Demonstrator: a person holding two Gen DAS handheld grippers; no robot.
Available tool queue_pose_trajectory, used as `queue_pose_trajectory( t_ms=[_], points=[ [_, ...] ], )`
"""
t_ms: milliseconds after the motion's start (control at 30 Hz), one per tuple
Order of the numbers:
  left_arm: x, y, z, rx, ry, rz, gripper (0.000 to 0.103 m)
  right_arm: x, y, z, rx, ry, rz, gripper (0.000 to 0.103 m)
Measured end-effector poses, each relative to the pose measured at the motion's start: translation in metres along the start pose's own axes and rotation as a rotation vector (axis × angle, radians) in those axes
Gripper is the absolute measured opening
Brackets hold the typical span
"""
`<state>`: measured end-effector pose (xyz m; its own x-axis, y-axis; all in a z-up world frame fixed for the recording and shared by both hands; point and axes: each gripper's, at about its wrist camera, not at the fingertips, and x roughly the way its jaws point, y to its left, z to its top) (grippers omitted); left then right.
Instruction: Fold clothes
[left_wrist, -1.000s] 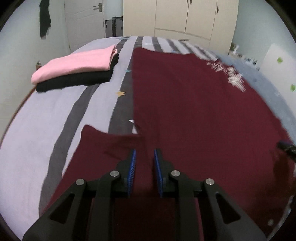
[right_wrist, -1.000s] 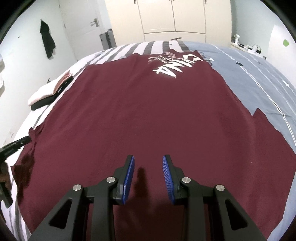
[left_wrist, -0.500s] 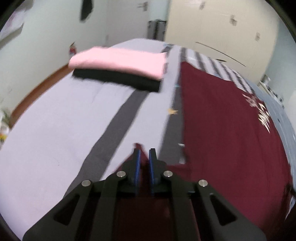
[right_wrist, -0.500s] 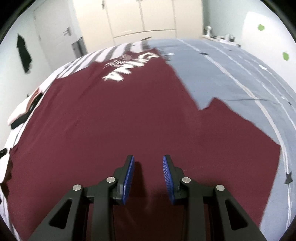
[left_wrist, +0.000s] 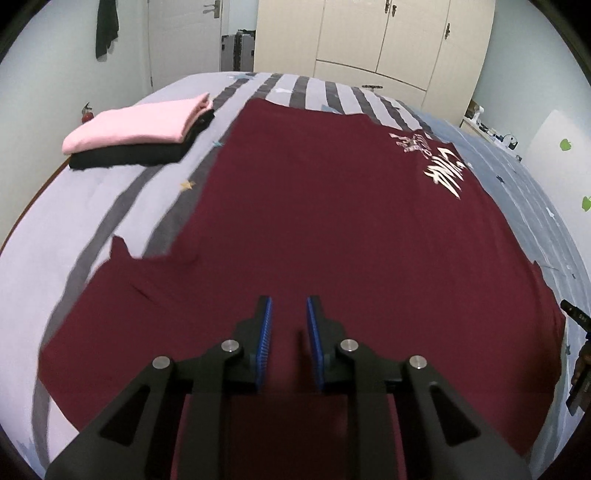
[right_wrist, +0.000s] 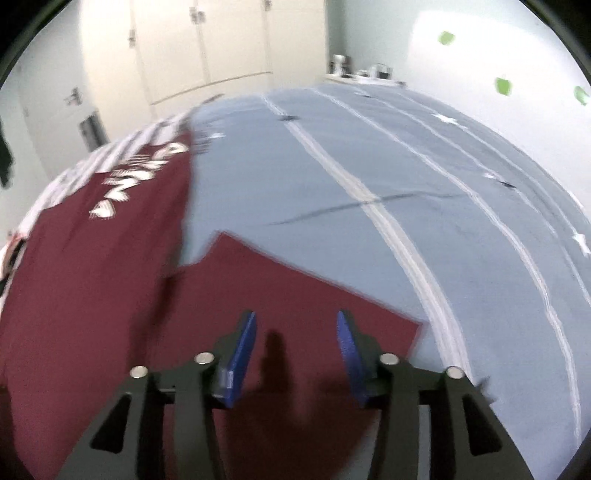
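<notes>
Blur smears the maroon shirt (right_wrist: 110, 295) under the right gripper (right_wrist: 297, 325), both grippers' fingers released, left gripper (left_wrist: 288, 310)

A cream wardrobe (left_wrist: 373, 40) stands past the bed's far edge, a white door (left_wrist: 184, 33) to its left with a dark suitcase (left_wrist: 238, 51) between them; a black garment (left_wrist: 107, 27) hangs on the left wall

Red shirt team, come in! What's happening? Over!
Left tongs open, right tongs open. Red shirt flat, unfolded on bed. Folded pile well aside.
</notes>
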<state>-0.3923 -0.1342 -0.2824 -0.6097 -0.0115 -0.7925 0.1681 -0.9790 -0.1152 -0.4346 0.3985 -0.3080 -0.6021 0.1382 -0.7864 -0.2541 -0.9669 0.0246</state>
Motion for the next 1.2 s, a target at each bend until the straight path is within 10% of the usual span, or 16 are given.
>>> queue_pose_trajectory(
  t_ms=[367,533,933,1200],
  points=[
    [0.005,-0.027,-0.010,-0.013,0.032,0.021,0.017,0.032,-0.060,-0.008,0.036,0.077,0.023,0.050],
    [0.002,-0.037,-0.007,-0.018,0.031,0.022,0.017,0.030,-0.064,-0.007,0.043,0.067,0.041,0.004],
    [-0.008,-0.037,-0.006,-0.038,0.035,0.050,0.017,0.005,-0.102,-0.019,0.118,0.053,-0.047,0.000],
    [-0.009,-0.042,-0.011,-0.056,0.040,0.056,0.017,0.003,-0.098,-0.017,0.162,0.057,0.079,0.010]
  ],
)
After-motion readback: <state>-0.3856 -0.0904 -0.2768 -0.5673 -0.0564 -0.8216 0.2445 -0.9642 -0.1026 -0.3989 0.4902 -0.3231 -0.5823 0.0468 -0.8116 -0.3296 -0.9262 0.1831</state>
